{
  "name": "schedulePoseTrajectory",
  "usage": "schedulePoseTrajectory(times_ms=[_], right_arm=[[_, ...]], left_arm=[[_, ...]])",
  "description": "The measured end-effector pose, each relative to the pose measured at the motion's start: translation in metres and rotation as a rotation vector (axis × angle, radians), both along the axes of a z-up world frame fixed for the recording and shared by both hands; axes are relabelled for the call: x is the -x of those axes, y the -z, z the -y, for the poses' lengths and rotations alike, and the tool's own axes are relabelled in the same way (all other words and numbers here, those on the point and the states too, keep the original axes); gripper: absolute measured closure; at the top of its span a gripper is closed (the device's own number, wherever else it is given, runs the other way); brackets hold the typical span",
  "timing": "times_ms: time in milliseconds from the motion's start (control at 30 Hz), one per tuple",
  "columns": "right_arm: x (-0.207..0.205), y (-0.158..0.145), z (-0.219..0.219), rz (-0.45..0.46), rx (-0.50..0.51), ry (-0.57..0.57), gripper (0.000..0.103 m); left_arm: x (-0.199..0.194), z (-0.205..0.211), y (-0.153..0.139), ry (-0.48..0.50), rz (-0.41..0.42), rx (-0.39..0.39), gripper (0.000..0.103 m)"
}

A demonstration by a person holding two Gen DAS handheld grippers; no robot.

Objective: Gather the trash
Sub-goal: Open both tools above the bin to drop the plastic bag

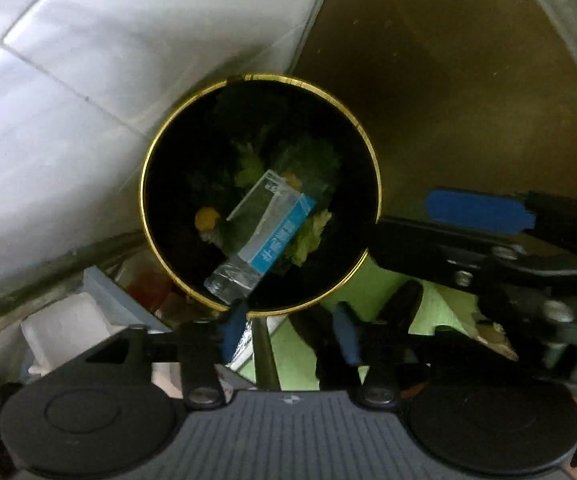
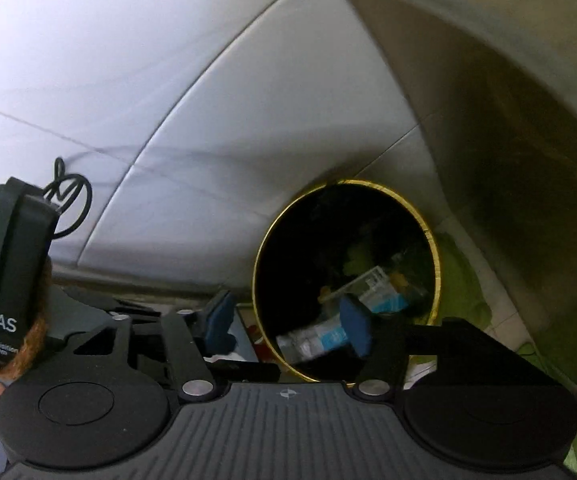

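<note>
White tile floor (image 1: 88, 60) runs up to a brown wall (image 1: 448, 60), with the bin (image 1: 144, 184) parked right at that edge, wrapper (image 1: 272, 224) and scraps lying inside it. Both the left gripper (image 1: 288, 330) and right gripper (image 2: 288, 324) hang over the rim with jaws spread wide, gripping nothing.

White tiled floor (image 1: 88, 60) with grey grout lines. Green cloth (image 1: 384, 300), white box (image 1: 64, 328), looped black cable (image 2: 70, 200) present.
</note>
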State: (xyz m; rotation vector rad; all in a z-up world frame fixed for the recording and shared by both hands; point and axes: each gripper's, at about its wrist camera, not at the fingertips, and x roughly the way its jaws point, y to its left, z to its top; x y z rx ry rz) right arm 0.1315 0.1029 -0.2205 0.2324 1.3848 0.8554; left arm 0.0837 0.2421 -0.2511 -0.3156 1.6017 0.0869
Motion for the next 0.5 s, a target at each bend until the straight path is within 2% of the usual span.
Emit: schedulePoseTrajectory(times_ms=[100,267,333,500], right_arm=[[0.005,-0.022,0.008,0.070,0.022,0.015,0.035],[0.023,-0.077,0.013,0.235,0.022,-0.034,0.028],[0.030,-0.098,0.019,0.313,0.032,-0.033,0.022],[0.038,-0.131,0.043,0.408,0.054,0.012,0.017]], left_arm=[[0.004,0.004,-0.011,0.010,0.058,-0.050,0.045],[0.015,0.004,-0.042,-0.092,0.182,-0.061,0.045],[0.016,0.007,-0.059,-0.109,0.241,-0.072,0.045],[0.017,0.027,-0.103,-0.073,0.372,-0.116,0.045]])
